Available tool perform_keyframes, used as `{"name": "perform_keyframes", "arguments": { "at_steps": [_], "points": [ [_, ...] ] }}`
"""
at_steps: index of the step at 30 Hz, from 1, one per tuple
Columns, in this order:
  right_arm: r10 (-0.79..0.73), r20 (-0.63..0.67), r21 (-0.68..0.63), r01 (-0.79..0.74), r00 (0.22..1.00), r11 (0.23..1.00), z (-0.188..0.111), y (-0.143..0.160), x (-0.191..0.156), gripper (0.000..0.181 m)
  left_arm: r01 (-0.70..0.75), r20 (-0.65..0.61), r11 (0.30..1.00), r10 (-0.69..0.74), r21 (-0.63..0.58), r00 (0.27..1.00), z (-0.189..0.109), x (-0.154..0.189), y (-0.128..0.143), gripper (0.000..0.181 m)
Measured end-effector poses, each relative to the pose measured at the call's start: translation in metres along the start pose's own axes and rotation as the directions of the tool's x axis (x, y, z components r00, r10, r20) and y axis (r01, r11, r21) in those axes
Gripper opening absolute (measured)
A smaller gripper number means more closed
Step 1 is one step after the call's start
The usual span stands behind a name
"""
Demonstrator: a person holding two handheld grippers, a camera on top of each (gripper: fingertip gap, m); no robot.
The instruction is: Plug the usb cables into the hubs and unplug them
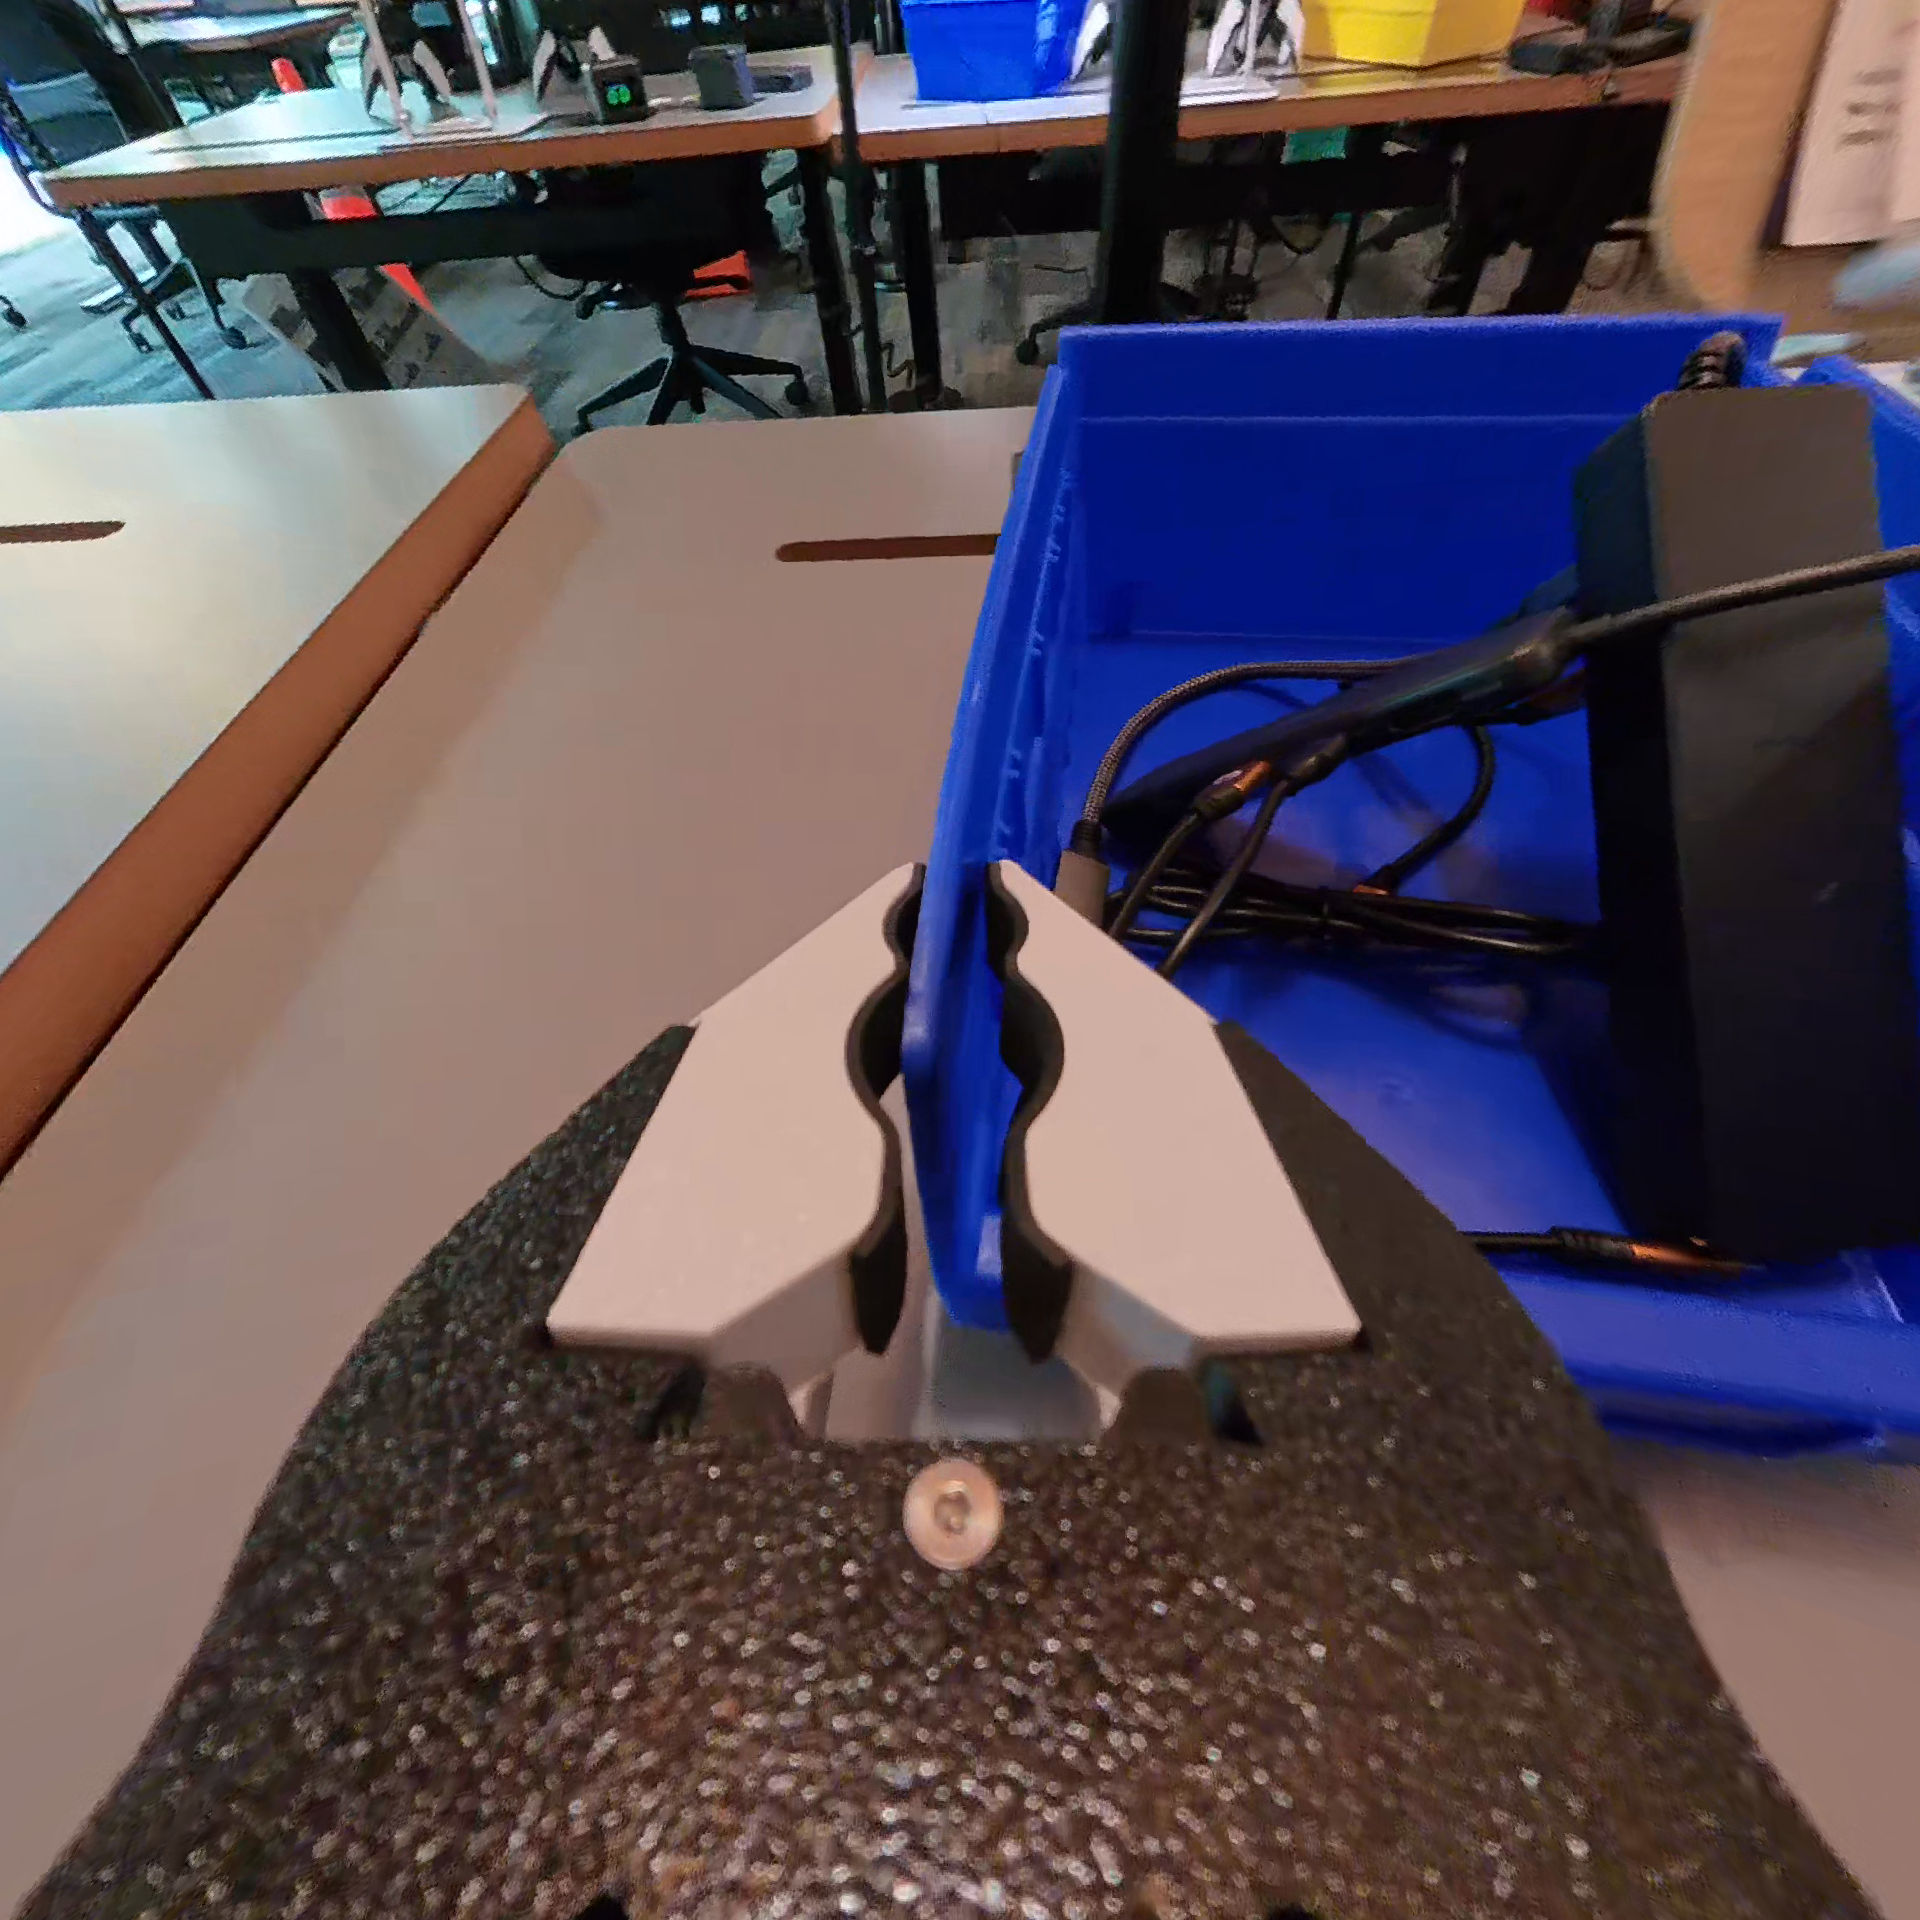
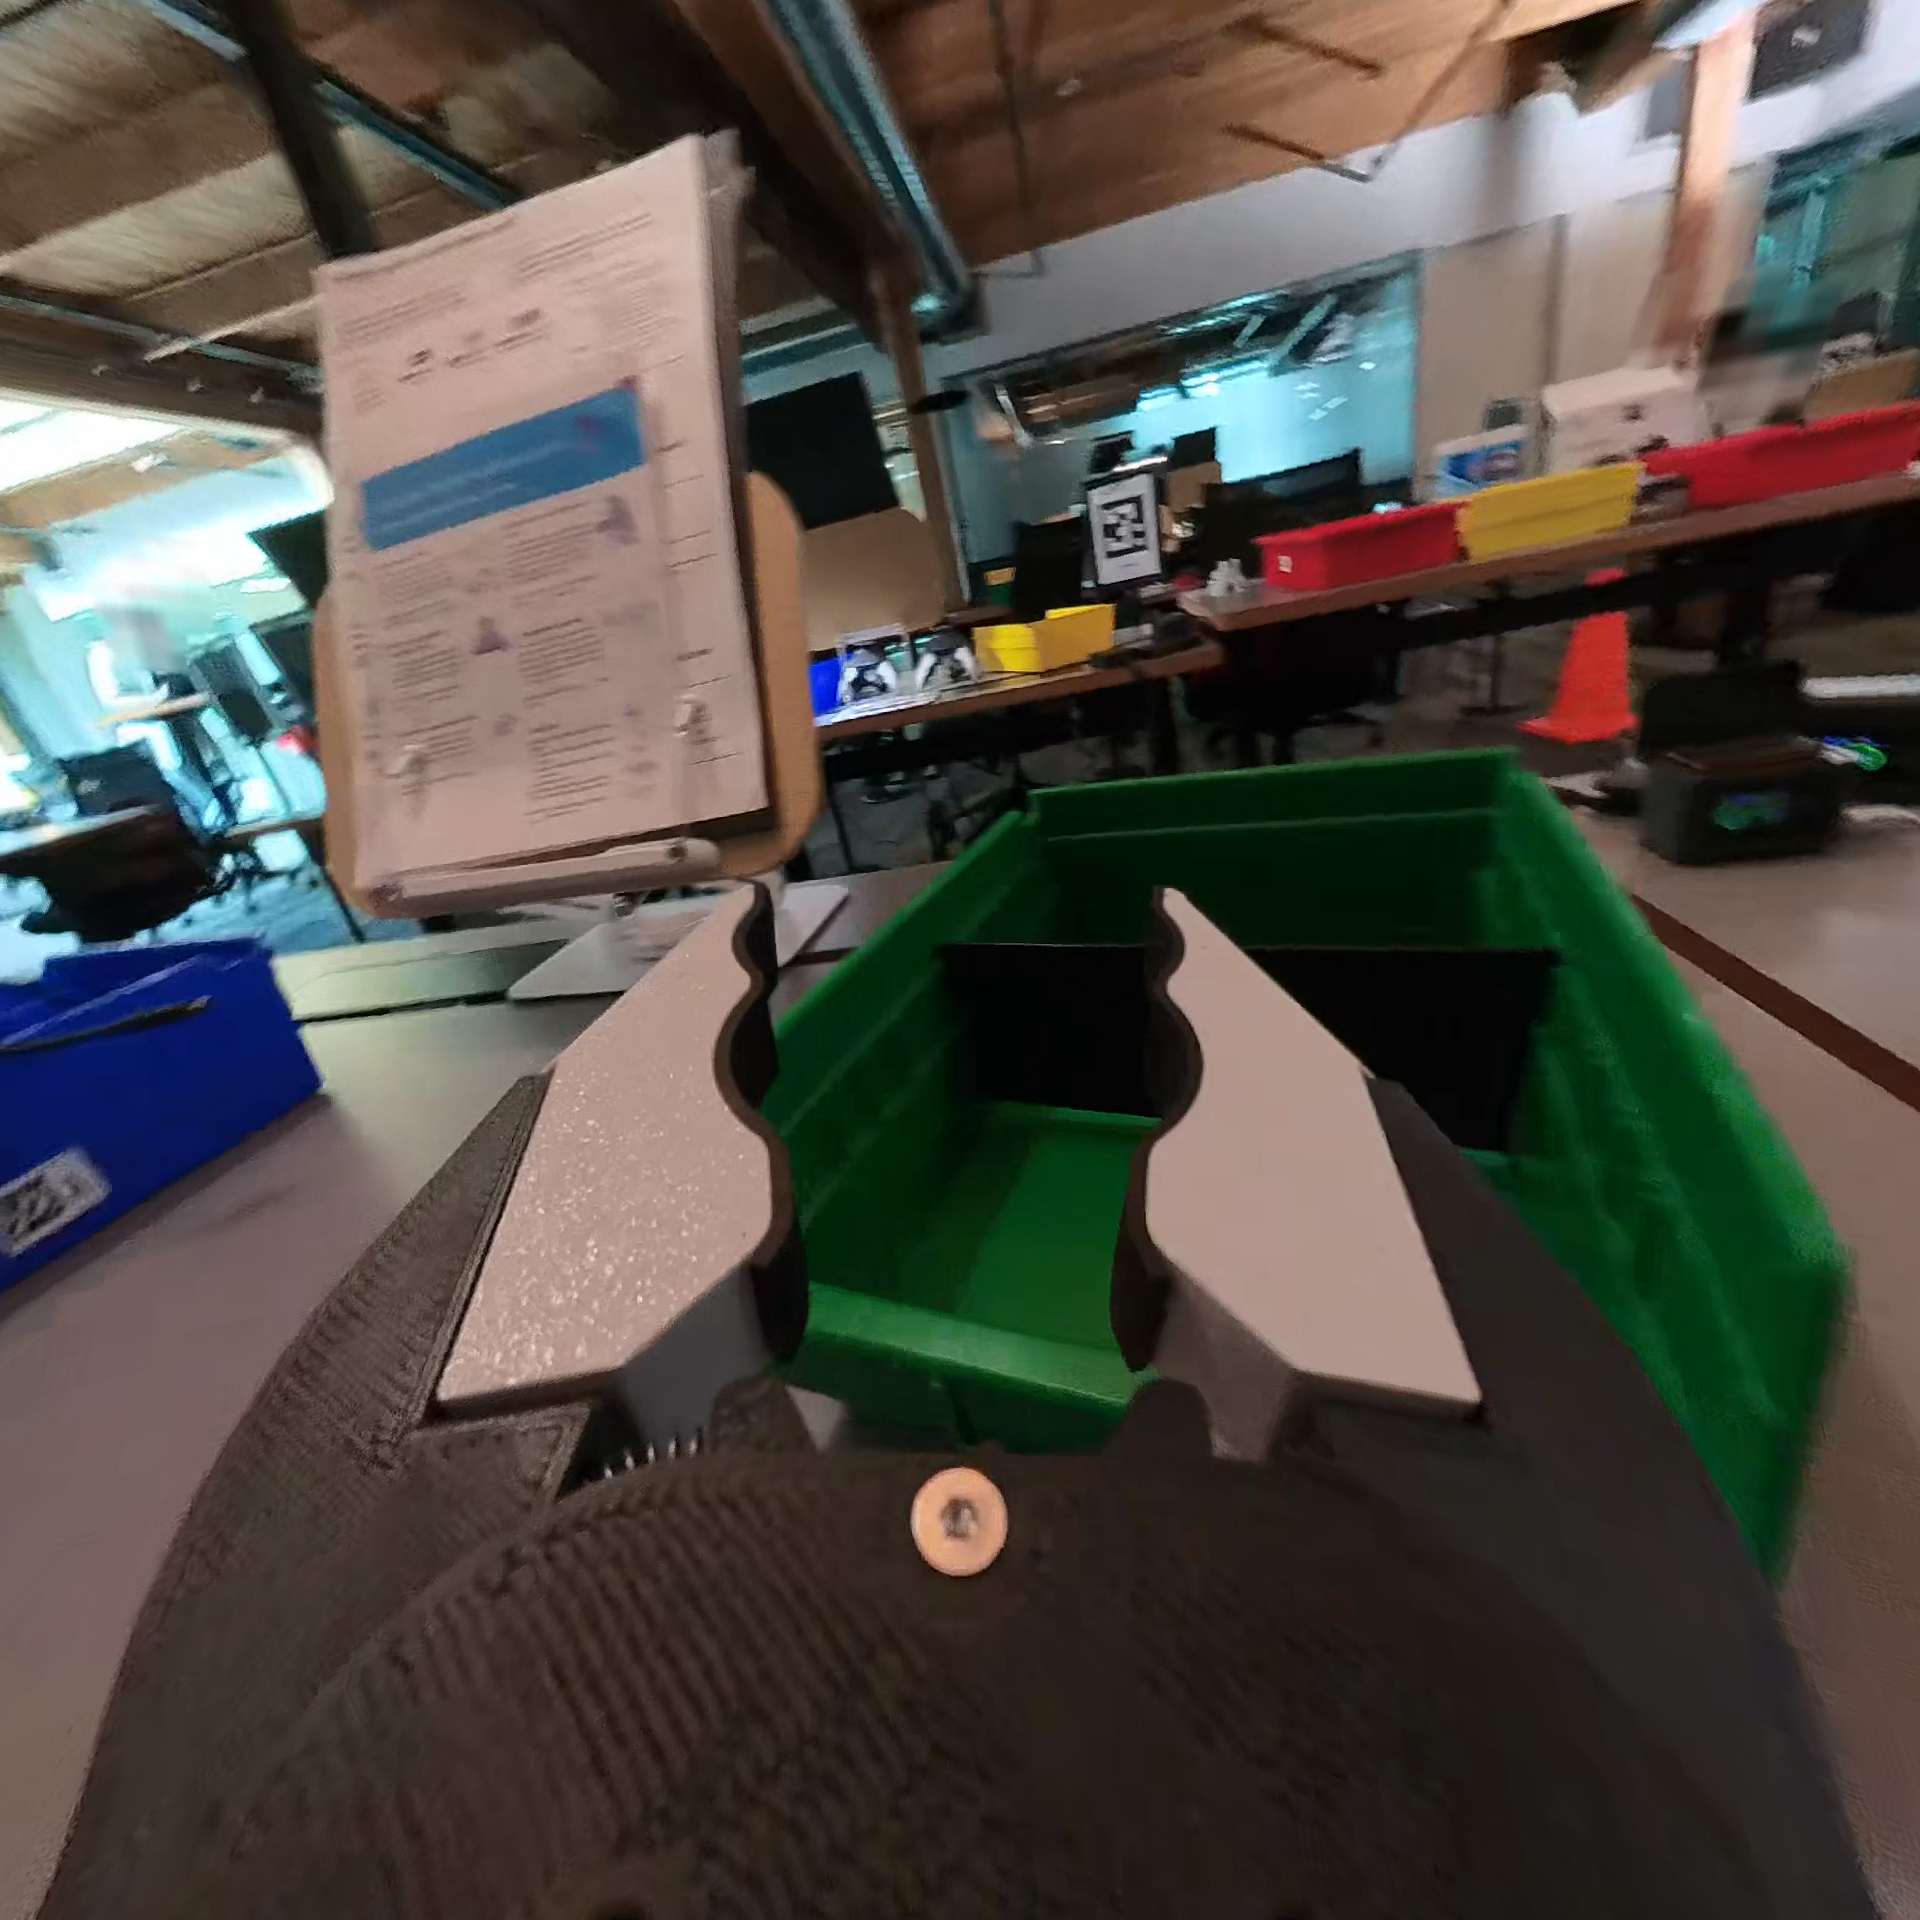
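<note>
In the left wrist view a blue bin (image 1: 1299,499) stands on the table. It holds a large black box (image 1: 1766,831), a slim dark hub (image 1: 1351,717) and tangled black USB cables (image 1: 1299,914), one with a grey plug (image 1: 1081,883) by the left wall. My left gripper (image 1: 956,883) straddles the bin's left wall, its jaws closed on it. In the right wrist view my right gripper (image 2: 964,914) is open and empty above the near end of a green bin (image 2: 1662,1195) with a black divider (image 2: 1049,1029).
The blue bin also shows at the left of the right wrist view (image 2: 145,1070). A stand with printed sheets (image 2: 540,582) rises behind the bins. The grey table (image 1: 520,935) has a cable slot (image 1: 883,549). Desks, chairs and coloured bins stand farther off.
</note>
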State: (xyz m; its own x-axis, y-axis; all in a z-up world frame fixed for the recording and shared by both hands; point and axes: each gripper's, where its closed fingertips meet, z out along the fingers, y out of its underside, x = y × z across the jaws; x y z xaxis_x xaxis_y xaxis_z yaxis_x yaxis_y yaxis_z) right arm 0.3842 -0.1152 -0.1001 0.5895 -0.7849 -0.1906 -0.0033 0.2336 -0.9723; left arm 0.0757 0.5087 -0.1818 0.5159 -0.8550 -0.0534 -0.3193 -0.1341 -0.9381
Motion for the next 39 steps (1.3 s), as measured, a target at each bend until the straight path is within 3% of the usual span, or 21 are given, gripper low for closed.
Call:
{"name": "perform_keyframes", "arguments": {
  "at_steps": [7, 9, 12, 14, 17, 22, 27, 32, 34, 37, 39],
  "points": [
    [-0.061, 0.208, -0.051, 0.073, 0.976, 0.996, 0.012, 0.020, -0.087, 0.063, -0.119, 0.043, 0.992, 0.121, -0.037, 0.992, 0.011, -0.020, -0.006, 0.009],
    [-0.083, 0.246, -0.057, 0.100, 0.966, 0.993, 0.012, 0.031, -0.105, 0.061, -0.178, 0.106, 0.984, 0.177, -0.004, 0.978, 0.000, -0.023, -0.024, 0.014],
    [-0.097, 0.300, -0.062, 0.121, 0.949, 0.991, 0.013, 0.043, -0.132, 0.060, -0.244, 0.090, 0.963, 0.235, 0.114, 0.968, -0.023, 0.006, -0.065, 0.014],
    [-0.089, 0.332, -0.031, 0.105, 0.939, 0.994, 0.013, 0.045, -0.150, 0.059, -0.239, -0.041, 0.965, 0.245, 0.109, 0.969, -0.027, 0.046, -0.075, 0.014],
    [-0.101, 0.374, 0.013, 0.104, 0.922, 0.994, 0.011, 0.055, -0.175, 0.058, -0.191, -0.244, 0.970, 0.150, -0.153, 0.958, -0.011, 0.099, -0.048, 0.040],
    [-0.181, 0.431, 0.058, 0.173, 0.884, 0.983, 0.003, 0.069, -0.200, 0.057, -0.180, -0.149, 0.952, 0.146, -0.248, 0.978, 0.034, 0.125, -0.037, 0.059],
    [-0.169, 0.422, 0.125, 0.127, 0.891, 0.984, -0.002, 0.057, -0.192, 0.055, -0.021, -0.100, 0.928, -0.018, -0.372, 0.995, 0.064, 0.136, -0.015, 0.081],
    [-0.115, 0.424, 0.124, 0.068, 0.898, 0.990, 0.000, 0.054, -0.184, 0.052, -0.036, -0.063, 0.885, 0.008, -0.465, 0.998, 0.079, 0.134, 0.014, 0.079],
    [-0.126, 0.427, 0.128, 0.078, 0.895, 0.989, 0.000, 0.054, -0.186, 0.052, -0.087, -0.114, 0.891, 0.040, -0.445, 0.993, 0.080, 0.140, 0.014, 0.063],
    [-0.143, 0.433, 0.135, 0.093, 0.890, 0.987, -0.001, 0.055, -0.189, 0.052, -0.190, -0.150, 0.873, 0.136, -0.449, 0.979, 0.076, 0.138, 0.014, 0.061],
    [-0.139, 0.434, 0.136, 0.088, 0.890, 0.987, -0.001, 0.054, -0.188, 0.052, -0.200, -0.189, 0.876, 0.128, -0.438, 0.974, 0.072, 0.139, 0.009, 0.060]
  ]
}}
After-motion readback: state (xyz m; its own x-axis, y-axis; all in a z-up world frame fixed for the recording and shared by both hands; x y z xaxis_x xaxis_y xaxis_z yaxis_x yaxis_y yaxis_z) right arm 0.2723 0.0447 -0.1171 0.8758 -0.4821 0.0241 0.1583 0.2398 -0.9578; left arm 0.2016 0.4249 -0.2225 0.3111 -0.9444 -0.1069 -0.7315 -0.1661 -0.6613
